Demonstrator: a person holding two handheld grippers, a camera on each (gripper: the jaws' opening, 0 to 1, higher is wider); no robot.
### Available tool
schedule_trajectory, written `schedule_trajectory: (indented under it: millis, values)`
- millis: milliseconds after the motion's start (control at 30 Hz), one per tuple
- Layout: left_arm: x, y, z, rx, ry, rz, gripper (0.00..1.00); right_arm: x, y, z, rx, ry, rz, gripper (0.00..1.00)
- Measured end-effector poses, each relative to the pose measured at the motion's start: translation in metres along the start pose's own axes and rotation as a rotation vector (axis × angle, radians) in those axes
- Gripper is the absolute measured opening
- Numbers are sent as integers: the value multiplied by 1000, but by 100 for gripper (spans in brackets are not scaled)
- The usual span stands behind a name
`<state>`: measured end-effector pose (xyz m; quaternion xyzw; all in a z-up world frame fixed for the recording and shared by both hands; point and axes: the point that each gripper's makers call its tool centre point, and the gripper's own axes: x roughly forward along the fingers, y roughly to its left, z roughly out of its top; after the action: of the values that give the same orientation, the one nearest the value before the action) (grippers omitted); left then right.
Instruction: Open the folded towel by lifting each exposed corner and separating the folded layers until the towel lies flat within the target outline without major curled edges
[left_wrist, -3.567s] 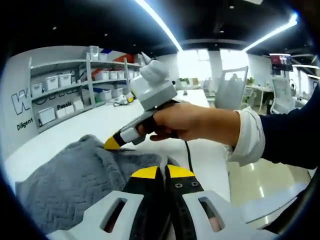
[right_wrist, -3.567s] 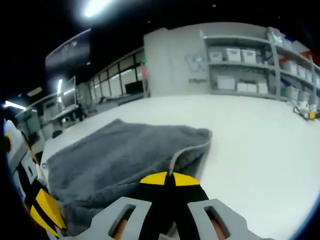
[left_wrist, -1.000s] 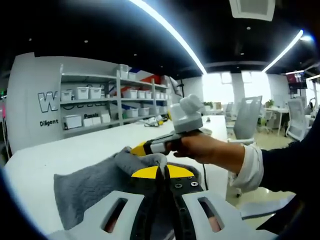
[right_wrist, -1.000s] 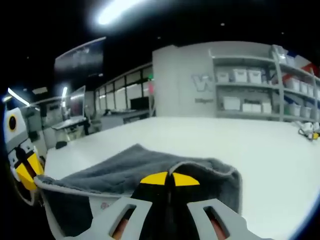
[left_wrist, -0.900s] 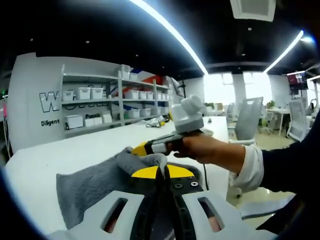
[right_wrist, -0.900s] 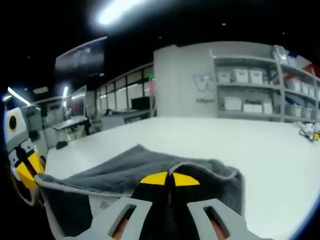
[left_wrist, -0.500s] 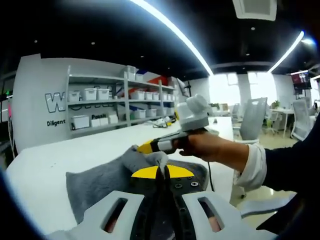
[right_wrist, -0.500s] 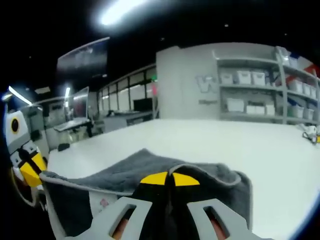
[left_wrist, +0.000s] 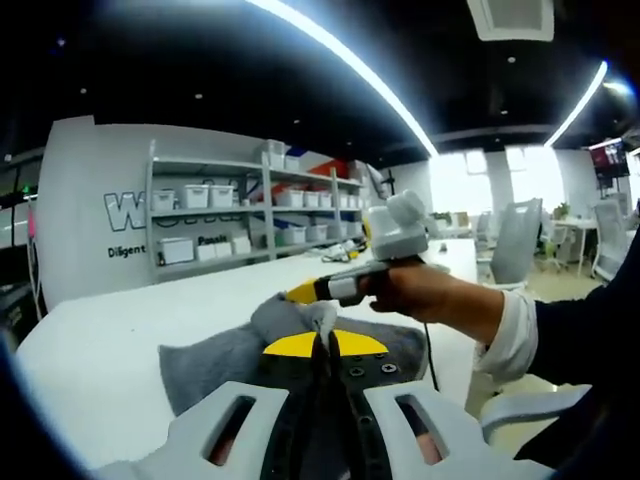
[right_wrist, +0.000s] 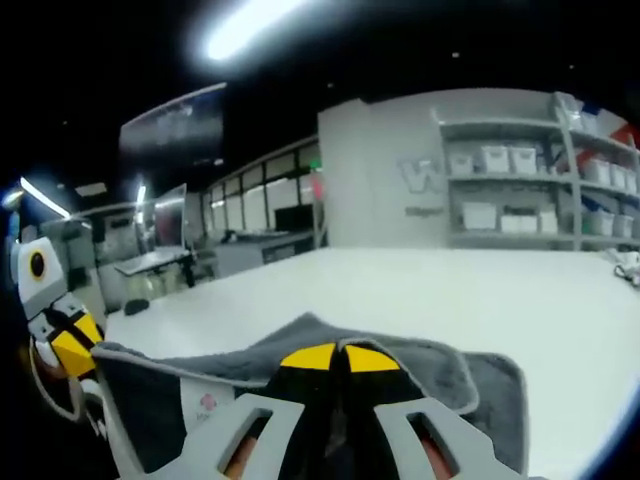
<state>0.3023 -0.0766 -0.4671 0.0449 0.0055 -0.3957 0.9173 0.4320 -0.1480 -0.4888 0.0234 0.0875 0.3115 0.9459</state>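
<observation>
A grey towel (left_wrist: 215, 358) hangs lifted above the white table (left_wrist: 110, 330), its top layer pulled up. My left gripper (left_wrist: 322, 346) is shut on a towel edge right at its yellow tips. Just beyond it, a hand holds my right gripper (left_wrist: 303, 294), pinched on a bunched corner of the towel. In the right gripper view, my right gripper (right_wrist: 340, 357) is shut on the towel's (right_wrist: 420, 365) hemmed edge. The cloth stretches left to my left gripper (right_wrist: 72, 350), which holds the other corner. A small label (right_wrist: 205, 402) shows on the towel's hanging side.
The table (right_wrist: 480, 290) runs wide and bare to the back. Shelves with white bins (left_wrist: 205, 215) line the far wall. Office chairs (left_wrist: 515, 245) stand past the table's right end. A person's sleeve (left_wrist: 580, 345) crosses the right side.
Both grippers have risen together with the towel still pinched. More of the cloth hangs off the table, and its label has come into sight.
</observation>
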Motion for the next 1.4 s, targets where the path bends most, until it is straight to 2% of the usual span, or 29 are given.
schedule_trajectory:
  millis: [367,700,900,967,1400]
  values:
    - [-20,14,0,55,41,11,4,3,24,-1,-24,6,25,0]
    - [-37,23,0,97,43,29,4,10,46,-2,-58,26,45,0]
    - [-46,33,-2,96,40,45,4,15,59,-2,-91,38,49,0]
    - [-48,38,-3,82,41,52,4,17,53,1,-97,38,48,0]
    - [-64,54,-3,74,37,83,4,33,76,2,-131,56,69,0]
